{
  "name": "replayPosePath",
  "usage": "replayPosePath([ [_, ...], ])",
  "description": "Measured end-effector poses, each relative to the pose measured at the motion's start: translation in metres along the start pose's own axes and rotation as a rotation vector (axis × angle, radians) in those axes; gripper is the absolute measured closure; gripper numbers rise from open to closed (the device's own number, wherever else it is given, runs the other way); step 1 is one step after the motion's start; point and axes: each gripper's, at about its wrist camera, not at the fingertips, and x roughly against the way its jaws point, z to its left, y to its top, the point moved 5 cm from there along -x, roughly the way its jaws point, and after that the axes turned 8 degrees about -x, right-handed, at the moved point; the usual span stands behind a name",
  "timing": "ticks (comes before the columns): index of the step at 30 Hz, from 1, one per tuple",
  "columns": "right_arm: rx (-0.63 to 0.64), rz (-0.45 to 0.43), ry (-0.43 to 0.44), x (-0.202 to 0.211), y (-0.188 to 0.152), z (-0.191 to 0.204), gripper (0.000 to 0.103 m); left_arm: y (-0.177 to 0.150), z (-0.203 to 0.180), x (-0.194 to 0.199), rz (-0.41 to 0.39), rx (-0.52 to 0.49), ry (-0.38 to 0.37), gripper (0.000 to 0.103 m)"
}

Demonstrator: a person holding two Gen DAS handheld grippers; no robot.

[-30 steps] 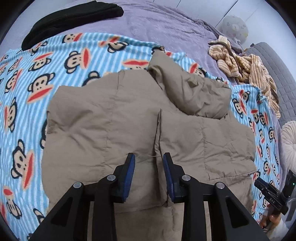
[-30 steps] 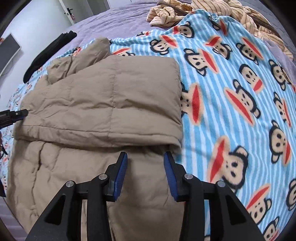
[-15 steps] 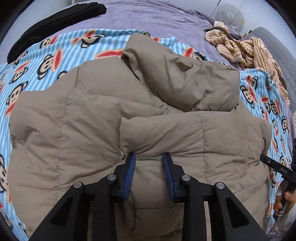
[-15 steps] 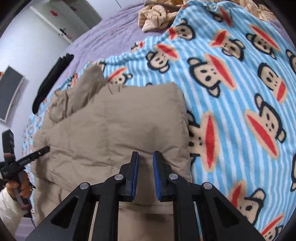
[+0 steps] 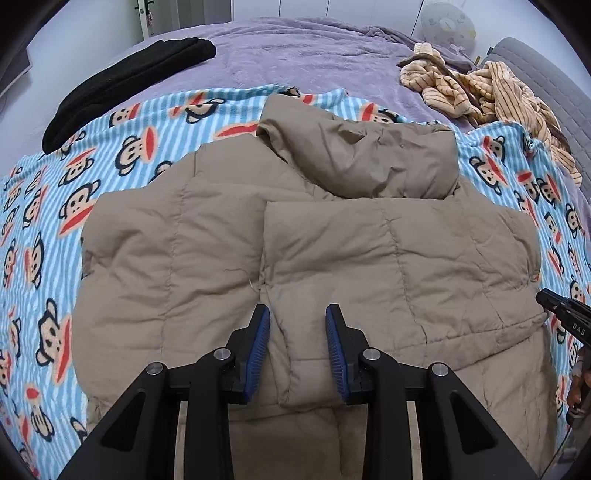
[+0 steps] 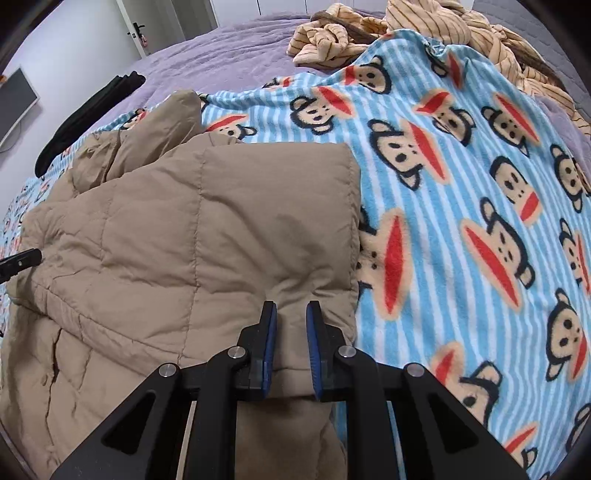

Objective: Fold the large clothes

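A tan puffer jacket (image 5: 369,258) lies on a monkey-print blanket (image 5: 55,221), its hood (image 5: 369,162) at the far end. Its near half is folded over the top. My left gripper (image 5: 297,325) points steeply down with a thick fold of the jacket filling the gap between its blue pads. In the right wrist view my right gripper (image 6: 291,321) pinches the folded edge of the jacket (image 6: 184,240) near its right corner. Its jaws are opening slightly, with fabric still bulging between them. Each gripper's black tip shows at the edge of the other's view.
The blanket (image 6: 461,221) covers a purple bedspread (image 5: 314,51). A black garment (image 5: 122,77) lies far left and a striped tan garment (image 5: 491,88) far right. A grey headboard (image 5: 535,62) and a round lamp (image 5: 447,22) stand beyond. A hand (image 5: 580,384) shows at the right edge.
The right gripper's jaws went from wide apart to pinched on the jacket's folded edge. Both grippers shifted over the jacket, and the folded layer now lies flatter in the left wrist view.
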Motion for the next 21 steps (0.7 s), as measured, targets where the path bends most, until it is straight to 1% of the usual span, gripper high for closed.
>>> replayPosePath([
  [2,-0.015,-0.002,0.002,0.01,-0.001,-0.002,0.083,-0.008,0.002,-0.003,0.027,-0.014,0.039,0.07],
  [3,-0.023,0.002,0.002,0.014,-0.003,-0.001,0.08,-0.011,0.003,-0.007,0.044,-0.018,0.056,0.07],
  [5,-0.039,0.012,0.007,0.022,-0.011,-0.002,0.07,-0.017,0.006,-0.009,0.05,-0.003,0.06,0.07],
  [6,-0.046,0.024,0.004,0.025,-0.014,-0.003,0.063,-0.019,0.008,-0.008,0.051,0.009,0.062,0.07],
  [7,-0.052,0.032,0.001,0.028,-0.017,-0.003,0.061,-0.02,0.009,-0.006,0.055,0.017,0.07,0.07],
  [11,-0.09,0.061,0.018,0.041,-0.032,-0.007,0.061,-0.026,0.01,0.012,0.064,0.019,0.1,0.07],
  [14,-0.129,0.083,0.035,0.052,-0.043,-0.011,0.06,-0.036,0.009,0.028,0.081,0.028,0.102,0.07],
  [16,-0.16,0.102,0.053,0.057,-0.051,-0.012,0.055,-0.045,0.007,0.04,0.092,0.044,0.1,0.07],
  [18,-0.18,0.119,0.067,0.063,-0.058,-0.011,0.052,-0.053,0.004,0.052,0.089,0.063,0.108,0.069],
  [19,-0.183,0.127,0.074,0.067,-0.061,-0.01,0.051,-0.058,0.002,0.059,0.084,0.07,0.112,0.059],
  [20,-0.184,0.131,0.078,0.07,-0.064,-0.009,0.05,-0.063,0.0,0.065,0.081,0.077,0.117,0.04],
  [21,-0.183,0.134,0.082,0.074,-0.067,-0.007,0.048,-0.067,-0.001,0.071,0.072,0.086,0.13,0.005],
])
